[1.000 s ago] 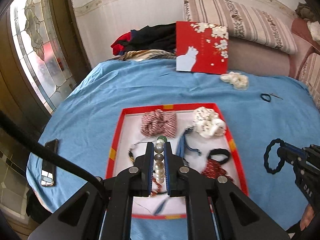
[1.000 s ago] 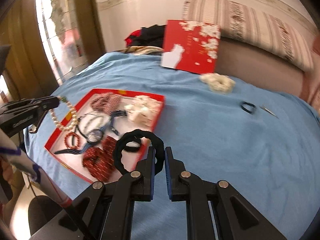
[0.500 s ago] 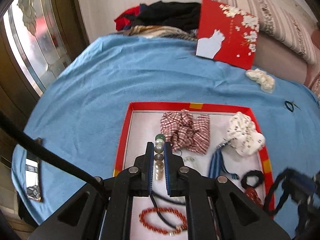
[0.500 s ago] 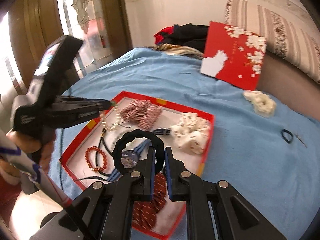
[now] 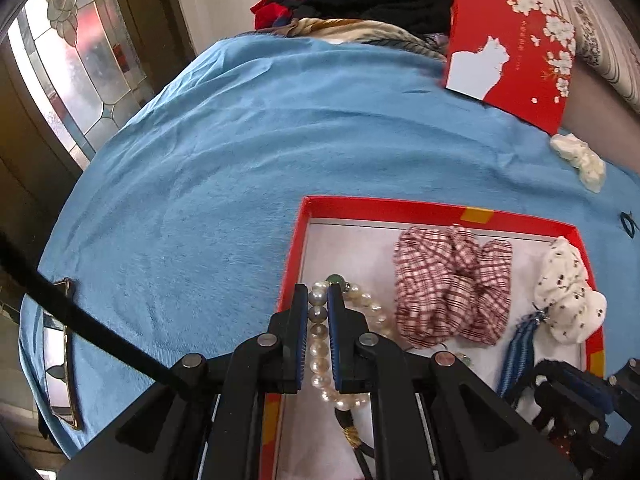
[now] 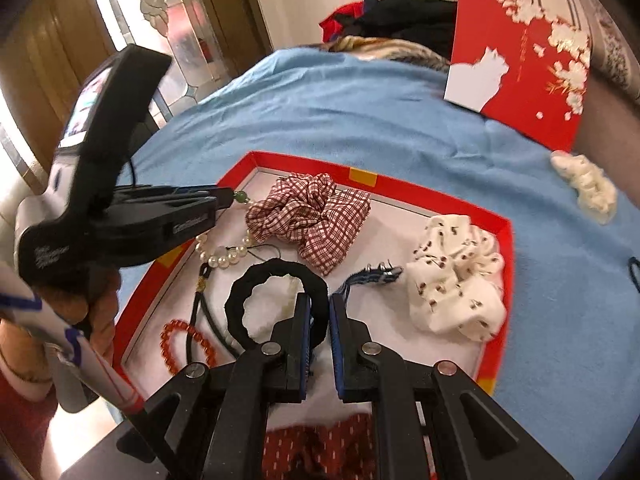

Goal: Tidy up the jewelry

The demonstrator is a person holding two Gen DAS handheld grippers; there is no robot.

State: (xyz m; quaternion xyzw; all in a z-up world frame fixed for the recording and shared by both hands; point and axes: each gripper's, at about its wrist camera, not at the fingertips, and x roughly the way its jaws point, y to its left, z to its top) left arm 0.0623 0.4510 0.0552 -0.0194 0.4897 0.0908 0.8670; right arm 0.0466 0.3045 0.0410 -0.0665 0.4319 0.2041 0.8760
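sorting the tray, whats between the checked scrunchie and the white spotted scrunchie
In the right wrist view, bare tray floor separates the checked scrunchie from the white spotted scrunchie.

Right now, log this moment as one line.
left tongs: shut on pearl bracelet | right tongs: shut on black hair tie | both over red tray

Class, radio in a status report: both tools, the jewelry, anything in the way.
Left tool shut on pearl bracelet, over red tray. Right tool shut on black hair tie, over the tray. Plaid scrunchie lies close by.
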